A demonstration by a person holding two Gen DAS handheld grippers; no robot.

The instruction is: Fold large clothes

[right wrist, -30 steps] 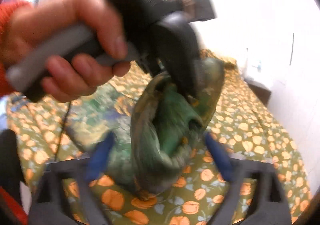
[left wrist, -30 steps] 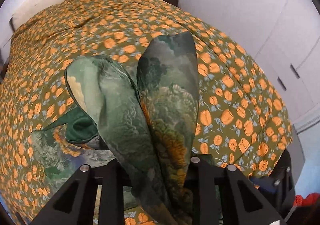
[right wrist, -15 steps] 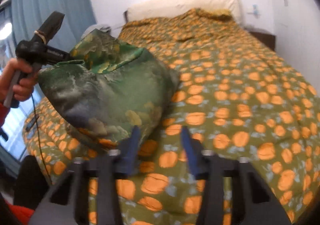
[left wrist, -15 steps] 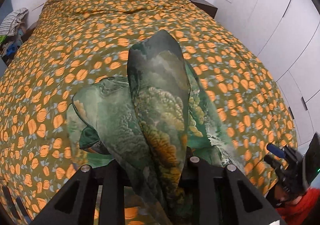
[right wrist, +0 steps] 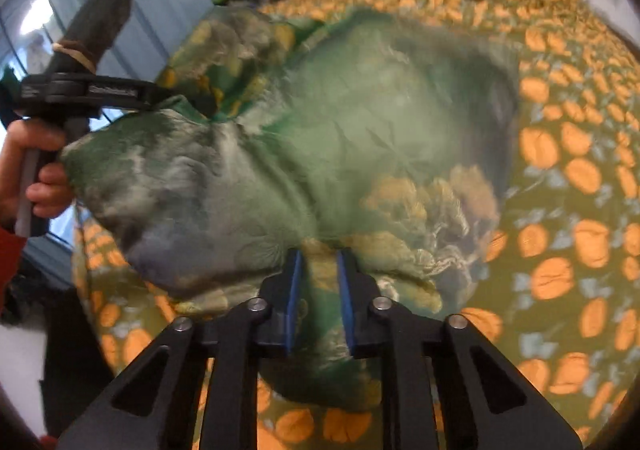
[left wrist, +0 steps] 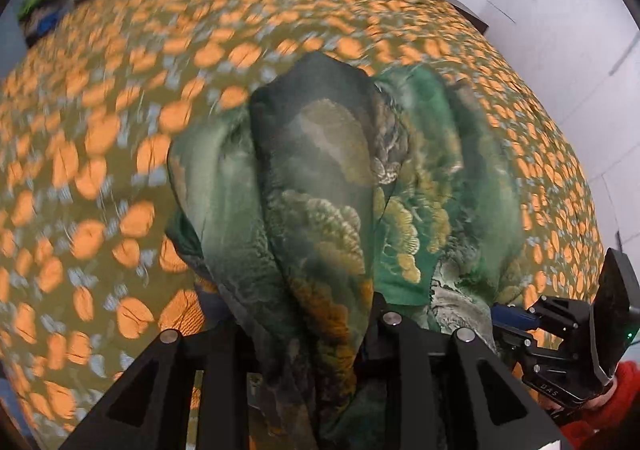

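Folding has barely got going, I'd say. The silky green garment with a gold landscape print is bunched up in the air over the bed's olive bedspread with orange flowers, nowhere near flat. The left gripper is clamped on a thick wad of it, and the right gripper has its blue pads pinching another edge. Spreading it out and every actual fold are left to do.

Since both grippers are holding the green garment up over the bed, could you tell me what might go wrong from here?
1. The right gripper pinches only a narrow bunched fold of the green garment, so the slippery-looking fabric could slide out.
2. The cloth hangs bunched from the left gripper, so laying it on the bedspread may trap wrinkles.
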